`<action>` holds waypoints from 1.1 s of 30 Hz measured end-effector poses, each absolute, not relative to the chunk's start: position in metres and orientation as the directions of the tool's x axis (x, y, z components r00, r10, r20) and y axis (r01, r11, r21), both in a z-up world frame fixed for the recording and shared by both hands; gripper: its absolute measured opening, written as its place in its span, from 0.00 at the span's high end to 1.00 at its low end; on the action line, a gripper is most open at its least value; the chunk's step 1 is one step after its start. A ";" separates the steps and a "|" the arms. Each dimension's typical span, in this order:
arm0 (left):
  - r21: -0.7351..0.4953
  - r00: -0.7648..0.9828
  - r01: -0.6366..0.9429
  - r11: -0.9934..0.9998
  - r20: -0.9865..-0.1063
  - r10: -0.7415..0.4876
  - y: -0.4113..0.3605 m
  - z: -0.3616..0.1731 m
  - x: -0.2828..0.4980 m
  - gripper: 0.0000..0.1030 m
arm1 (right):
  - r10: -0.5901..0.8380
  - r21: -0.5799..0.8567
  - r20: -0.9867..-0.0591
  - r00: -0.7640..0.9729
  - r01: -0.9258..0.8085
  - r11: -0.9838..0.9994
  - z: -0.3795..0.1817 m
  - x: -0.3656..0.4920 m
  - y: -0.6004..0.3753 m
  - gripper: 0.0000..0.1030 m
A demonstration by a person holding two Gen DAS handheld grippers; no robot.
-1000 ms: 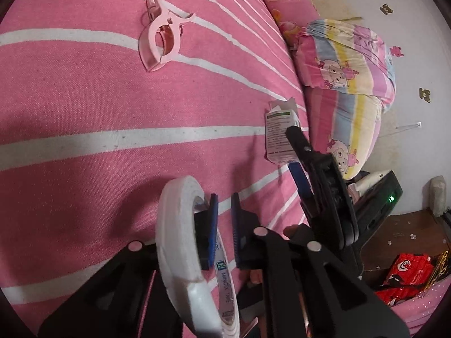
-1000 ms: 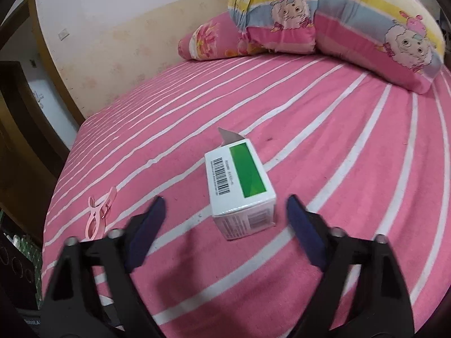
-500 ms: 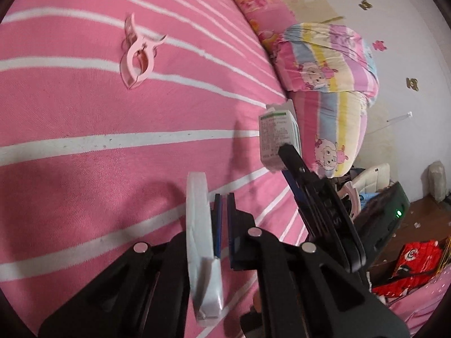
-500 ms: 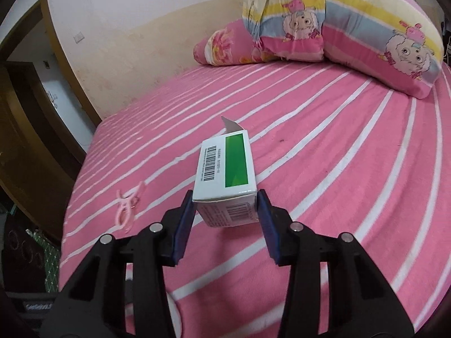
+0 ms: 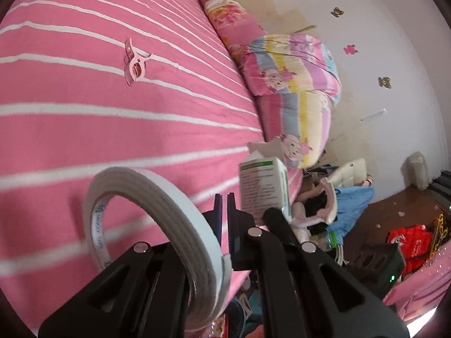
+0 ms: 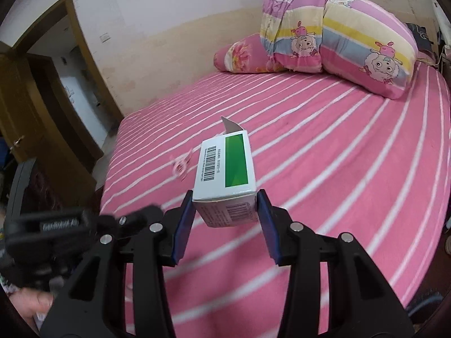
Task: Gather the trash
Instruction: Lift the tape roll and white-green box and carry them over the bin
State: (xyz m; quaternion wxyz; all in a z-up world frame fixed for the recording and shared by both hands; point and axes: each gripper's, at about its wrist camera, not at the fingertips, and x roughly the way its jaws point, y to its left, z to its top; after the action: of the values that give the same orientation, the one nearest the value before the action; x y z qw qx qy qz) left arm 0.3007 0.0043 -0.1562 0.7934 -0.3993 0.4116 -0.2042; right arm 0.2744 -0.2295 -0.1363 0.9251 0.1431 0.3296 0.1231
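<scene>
In the left wrist view my left gripper [image 5: 224,211] is shut on a white tape roll [image 5: 174,211], pinching its thin wall above the pink striped bed [image 5: 84,129]. To its right hangs the white and green carton [image 5: 263,188], seen from the side. In the right wrist view that carton [image 6: 225,169] sits lifted off the bed [image 6: 338,169] with my right gripper [image 6: 225,211] shut on its near end, blue pads [image 6: 184,219] against both sides. Its far flap stands open. The left gripper's body [image 6: 56,225] shows blurred at the lower left, with a hand [image 6: 31,307] below it.
A pink clothes peg [image 5: 134,63] lies on the bed, blurred beside the carton [image 6: 181,164]. Folded cartoon quilts [image 6: 366,36] and a pink pillow [image 6: 242,56] are stacked at the bed's head. Right of the bed the floor holds clutter and a red bag [image 5: 408,239]. A doorway [image 6: 70,70] opens at the left.
The right gripper closed on the carton and raised it off the bed. The left gripper shut on the tape roll and rose too; the bed and peg now look farther away.
</scene>
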 end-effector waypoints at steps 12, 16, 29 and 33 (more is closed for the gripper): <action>-0.789 0.558 0.127 0.601 -0.444 -0.701 -0.025 -0.088 0.214 0.97 | 0.322 0.384 -0.505 0.801 -0.126 0.915 -0.074 0.155 -0.258 0.56; -0.775 0.535 0.191 0.602 -0.432 -0.726 -0.051 -0.066 0.190 0.97 | 0.292 0.381 -0.495 0.818 -0.098 0.919 -0.060 0.125 -0.279 0.56; -0.738 0.392 0.315 0.596 -0.471 -0.790 -0.153 -0.055 0.140 0.97 | 0.166 0.371 -0.503 0.848 0.039 0.928 -0.046 0.041 -0.358 0.56; -0.726 0.333 0.342 0.597 -0.500 -0.799 -0.190 -0.066 0.131 0.97 | 0.123 0.371 -0.517 0.847 0.092 0.924 -0.054 0.023 -0.384 0.56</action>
State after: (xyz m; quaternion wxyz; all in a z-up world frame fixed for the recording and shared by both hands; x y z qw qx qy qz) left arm 0.1310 -0.1895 -0.0660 0.7747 -0.2572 0.4451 -0.3682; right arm 0.0226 -0.3842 -0.0535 0.9410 0.1944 0.2767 0.0084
